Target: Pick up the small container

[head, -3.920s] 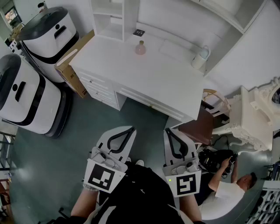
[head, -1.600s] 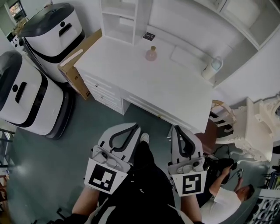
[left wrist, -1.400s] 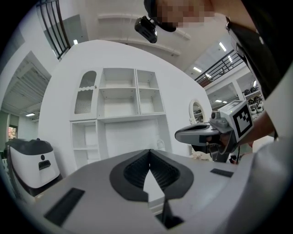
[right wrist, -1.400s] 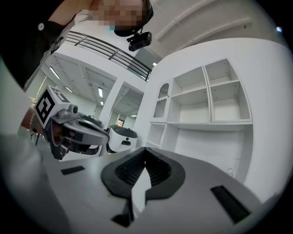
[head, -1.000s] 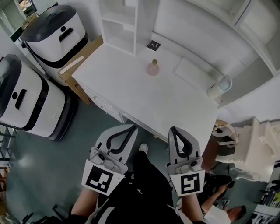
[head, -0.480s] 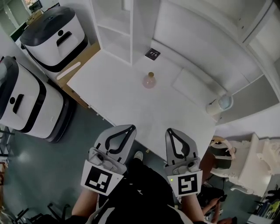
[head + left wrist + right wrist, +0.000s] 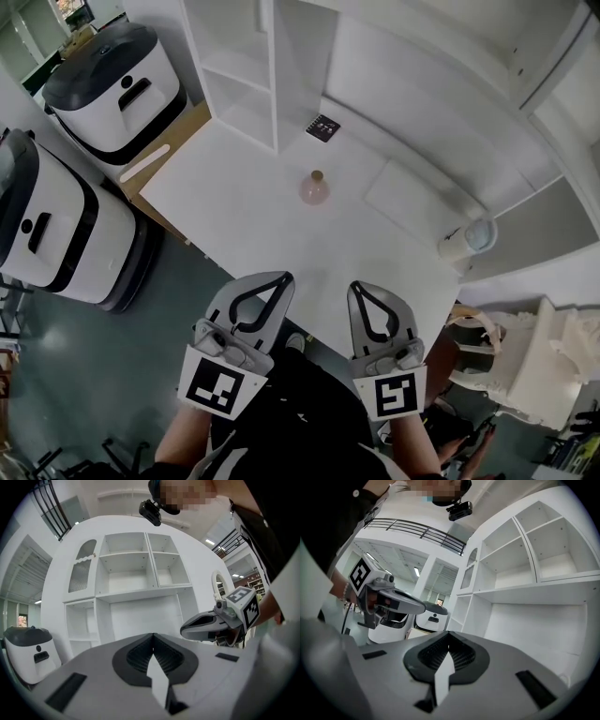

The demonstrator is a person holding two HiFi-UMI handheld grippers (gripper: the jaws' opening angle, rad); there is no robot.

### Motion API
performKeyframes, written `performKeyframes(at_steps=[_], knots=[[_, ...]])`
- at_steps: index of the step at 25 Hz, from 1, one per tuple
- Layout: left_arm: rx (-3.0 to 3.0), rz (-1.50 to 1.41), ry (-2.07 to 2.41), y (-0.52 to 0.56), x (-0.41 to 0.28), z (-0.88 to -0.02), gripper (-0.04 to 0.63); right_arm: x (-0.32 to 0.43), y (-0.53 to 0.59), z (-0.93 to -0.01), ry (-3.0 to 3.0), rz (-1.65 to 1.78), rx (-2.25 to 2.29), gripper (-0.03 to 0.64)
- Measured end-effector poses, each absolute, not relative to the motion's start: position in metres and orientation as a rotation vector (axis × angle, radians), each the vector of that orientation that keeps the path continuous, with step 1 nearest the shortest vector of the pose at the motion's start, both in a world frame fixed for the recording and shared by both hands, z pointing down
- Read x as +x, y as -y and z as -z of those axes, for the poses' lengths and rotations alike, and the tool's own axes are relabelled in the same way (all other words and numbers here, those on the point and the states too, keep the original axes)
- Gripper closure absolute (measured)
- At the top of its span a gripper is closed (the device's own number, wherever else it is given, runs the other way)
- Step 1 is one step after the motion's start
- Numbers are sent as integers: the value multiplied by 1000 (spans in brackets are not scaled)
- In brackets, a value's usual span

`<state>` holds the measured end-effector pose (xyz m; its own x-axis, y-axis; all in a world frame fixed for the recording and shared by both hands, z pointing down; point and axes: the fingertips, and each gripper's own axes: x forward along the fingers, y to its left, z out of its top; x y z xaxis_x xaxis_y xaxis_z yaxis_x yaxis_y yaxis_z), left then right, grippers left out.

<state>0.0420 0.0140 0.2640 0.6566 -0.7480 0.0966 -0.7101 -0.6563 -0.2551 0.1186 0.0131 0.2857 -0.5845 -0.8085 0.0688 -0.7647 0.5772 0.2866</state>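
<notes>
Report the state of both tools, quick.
Left tool: closed, holding nothing.
Right tool: closed, holding nothing.

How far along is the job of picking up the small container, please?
Nothing is grasped yet. The small container stands untouched on the white desk. Both the left gripper and right gripper hover shut and empty at the desk's near edge. Remaining: reach in, open a gripper, close on it, lift.

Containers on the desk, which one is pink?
The small bottle with a tan stopper, midway across the desk; the other container, near the right edge, is white.
</notes>
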Motion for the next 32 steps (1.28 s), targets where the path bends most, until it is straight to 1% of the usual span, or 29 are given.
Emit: performKeyframes(at_steps=[16, 27, 32], knots=[[-2687, 271, -1119, 45, 48, -269, 594, 125, 24, -304, 2538, 269, 1384, 615], [-2746, 297, -1077, 93, 22, -288, 594, 99, 73, -320, 2516, 226, 1403, 615], [-2772, 322, -1065, 114, 14, -303, 594, 95, 102, -336, 2524, 146, 1424, 615]])
